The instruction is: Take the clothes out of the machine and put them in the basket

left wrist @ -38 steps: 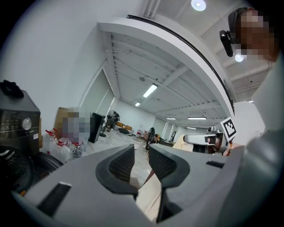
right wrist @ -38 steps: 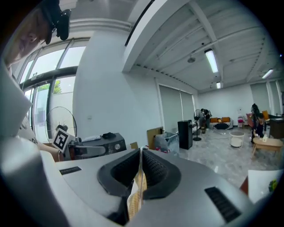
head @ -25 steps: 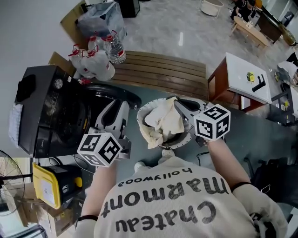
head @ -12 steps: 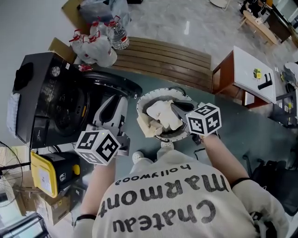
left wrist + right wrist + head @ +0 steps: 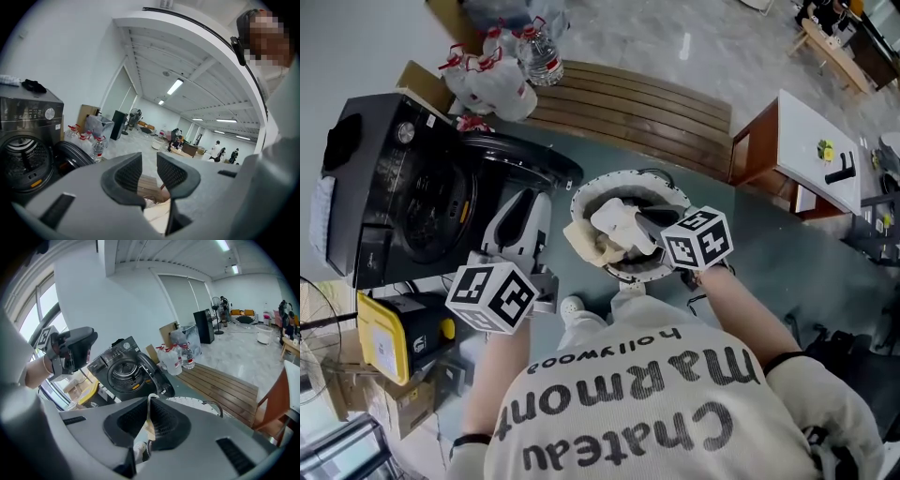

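A dark front-loading washing machine [image 5: 403,206] stands at the left with its round door [image 5: 530,169] swung open. Beside it sits a white basket [image 5: 581,192] holding a cream cloth [image 5: 614,225]. My right gripper [image 5: 645,225] reaches into the basket from the right and is shut on that cloth; a thin fold of the cloth [image 5: 148,425] shows between its pads. My left gripper [image 5: 520,220] hovers between machine and basket, open with nothing between its fingers. In the left gripper view the gripper [image 5: 150,168] points level past the machine [image 5: 26,154].
Water bottles in bags [image 5: 502,80] stand behind the machine beside a wooden slatted platform [image 5: 637,117]. A yellow box [image 5: 389,342] sits on the floor at the lower left. A white table [image 5: 820,155] is at the right. My shoe [image 5: 572,307] is just in front of the basket.
My right gripper has come down with the cream cloth, which now lies lower in the basket. The left gripper has sunk slightly and stays open.
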A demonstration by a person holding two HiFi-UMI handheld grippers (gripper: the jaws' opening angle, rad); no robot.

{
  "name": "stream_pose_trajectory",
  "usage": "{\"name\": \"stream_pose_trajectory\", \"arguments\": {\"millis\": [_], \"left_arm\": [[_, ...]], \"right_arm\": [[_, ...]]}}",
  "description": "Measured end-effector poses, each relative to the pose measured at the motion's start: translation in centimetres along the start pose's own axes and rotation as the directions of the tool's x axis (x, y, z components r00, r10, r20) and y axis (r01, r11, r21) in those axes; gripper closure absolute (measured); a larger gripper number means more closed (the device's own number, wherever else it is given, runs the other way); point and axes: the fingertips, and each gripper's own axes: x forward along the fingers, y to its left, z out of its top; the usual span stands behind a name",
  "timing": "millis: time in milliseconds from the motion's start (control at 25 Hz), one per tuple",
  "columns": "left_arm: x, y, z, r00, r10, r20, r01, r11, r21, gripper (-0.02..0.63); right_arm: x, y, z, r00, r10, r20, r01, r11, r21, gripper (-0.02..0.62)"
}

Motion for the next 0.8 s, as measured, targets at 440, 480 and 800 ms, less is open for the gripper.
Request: {"name": "stream_pose_trajectory", "arguments": {"millis": [440, 480, 800], "left_arm": [[0.5, 0.2, -0.6, 0.997, 0.072, 0.02, -0.072, 0.997, -0.005, 0.503], [0.4, 0.2, -0.7, 0.996, 0.082, 0.022, -0.082, 0.997, -0.006, 0.503], [-0.1, 1.6, -2.5, 0.989, 0.147, 0.004, -0.147, 0.988, -0.048, 0.504]], "right_arm": [[2.4, -1.7, -2.6, 0.995, 0.069, -0.072, -0.067, 0.997, 0.031, 0.558], [2.7, -1.8, -2.9, 0.994, 0.074, -0.08, -0.071, 0.997, 0.035, 0.558], [4.6, -2.2, -4.7, 0.983, 0.105, -0.154, -0.101, 0.994, 0.032, 0.558]]}}
